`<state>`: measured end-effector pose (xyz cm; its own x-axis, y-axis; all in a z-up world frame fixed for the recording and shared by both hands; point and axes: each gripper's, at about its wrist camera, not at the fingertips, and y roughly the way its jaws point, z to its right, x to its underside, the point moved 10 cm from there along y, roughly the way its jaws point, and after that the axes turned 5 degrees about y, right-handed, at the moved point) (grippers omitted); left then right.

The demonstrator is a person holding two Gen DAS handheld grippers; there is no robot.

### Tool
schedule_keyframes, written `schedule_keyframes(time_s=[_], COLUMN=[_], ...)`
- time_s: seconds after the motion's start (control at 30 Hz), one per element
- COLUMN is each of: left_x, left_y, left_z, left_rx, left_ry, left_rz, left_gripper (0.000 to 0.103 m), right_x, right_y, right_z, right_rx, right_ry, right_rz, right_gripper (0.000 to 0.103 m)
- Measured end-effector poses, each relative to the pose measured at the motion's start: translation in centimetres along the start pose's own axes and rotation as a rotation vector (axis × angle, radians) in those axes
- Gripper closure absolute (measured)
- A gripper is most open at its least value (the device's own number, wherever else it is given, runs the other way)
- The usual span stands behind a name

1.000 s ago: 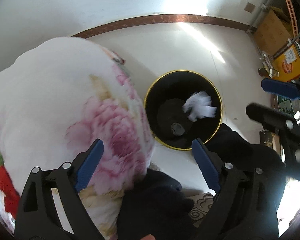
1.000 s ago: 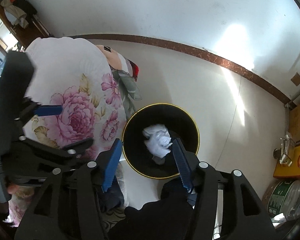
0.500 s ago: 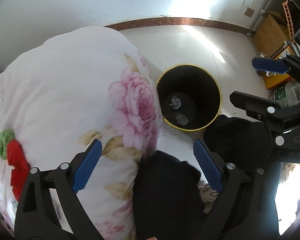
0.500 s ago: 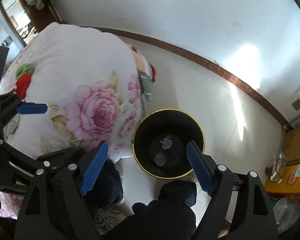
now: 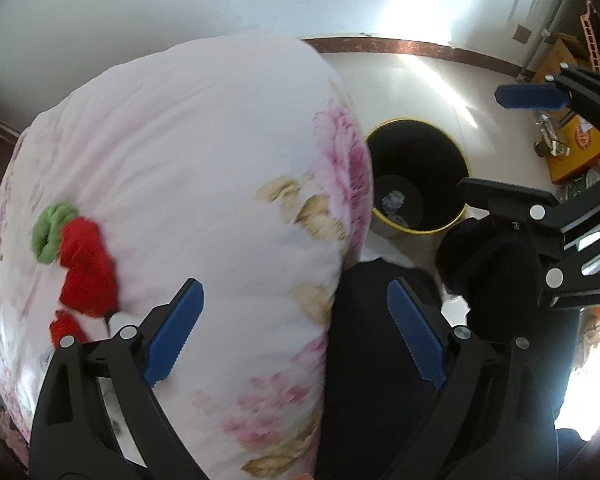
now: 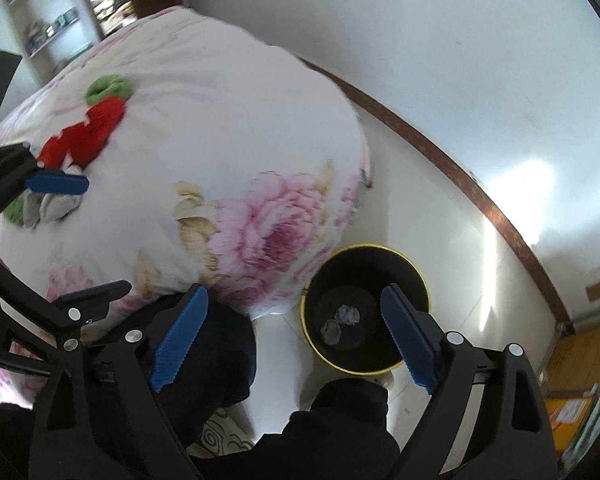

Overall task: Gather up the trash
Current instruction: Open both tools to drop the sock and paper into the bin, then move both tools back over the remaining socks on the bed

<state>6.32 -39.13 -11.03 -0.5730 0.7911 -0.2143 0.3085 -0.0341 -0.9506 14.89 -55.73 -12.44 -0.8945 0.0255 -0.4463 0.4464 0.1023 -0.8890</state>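
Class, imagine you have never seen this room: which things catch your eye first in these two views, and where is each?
The big floral quilt fills the left of both views, with a red and green knitted piece lying on it. Right of its edge, a black bin with a yellow rim stands on the pale floor, two crumpled paper balls at its bottom. Both grippers are open.

Both the left gripper (image 5: 296, 334) and the right gripper (image 6: 294, 338) have black angular frames with silver screws, and their fingers carry blue ribbed pads (image 6: 178, 338). The person wears dark trousers (image 5: 376, 360) (black or navy, hard to tell).
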Motion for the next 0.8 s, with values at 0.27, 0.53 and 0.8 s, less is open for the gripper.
schedule_keyframes(time_s=[0.27,0.53,0.8], left_x=[3.2,6.4,9.4], left_y=[-1.2,-1.6,-1.2], left_z=[-2.6,-6.0,-9.4], left_rx=[-0.050,-0.077,-0.087], left_ry=[-0.010,-0.063,-0.137], left_rz=[-0.004,-0.021,-0.048], left_gripper=[0.012,0.012,0.012], right_x=[-1.3,-2.3,-3.1], right_y=[0.5,1.0,2.0], right_z=[-4.7,-8.4,-12.7], right_rx=[-0.037,-0.063,-0.078], right_ry=[-0.132,-0.219,-0.312], right_rz=[-0.012,-0.033,-0.049], right_gripper=[0.019,0.019,0.018])
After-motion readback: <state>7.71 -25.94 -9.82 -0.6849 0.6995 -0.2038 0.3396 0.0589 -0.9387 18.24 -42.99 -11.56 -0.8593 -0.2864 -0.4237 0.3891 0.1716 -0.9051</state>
